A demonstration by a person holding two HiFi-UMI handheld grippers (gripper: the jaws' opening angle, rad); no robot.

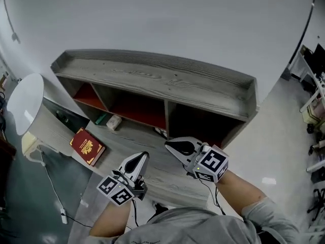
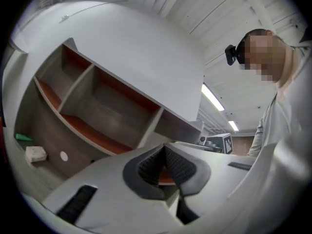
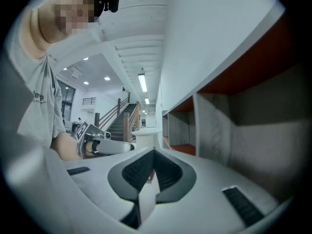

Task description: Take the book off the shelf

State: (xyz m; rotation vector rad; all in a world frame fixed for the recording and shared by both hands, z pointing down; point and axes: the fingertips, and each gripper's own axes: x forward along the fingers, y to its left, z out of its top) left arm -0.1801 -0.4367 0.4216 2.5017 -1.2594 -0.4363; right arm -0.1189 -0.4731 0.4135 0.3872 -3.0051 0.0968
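A red book (image 1: 87,146) with a gold emblem lies flat on the grey table, left of and in front of the shelf (image 1: 152,80). The shelf's red-lined compartments (image 2: 97,111) hold no book that I can see. My left gripper (image 1: 143,156) (image 2: 163,147) hovers over the table in front of the shelf, right of the book and apart from it. It is shut, with nothing between its pads. My right gripper (image 1: 171,146) (image 3: 154,152) is beside it, close to the shelf's lower right compartment. It is also shut and holds nothing.
A green object (image 1: 100,119) and a small white block (image 1: 114,122) lie on the table by the shelf's lower left opening. A round white tabletop (image 1: 25,103) stands at the far left. A cable (image 1: 53,192) runs down over the floor below the table edge.
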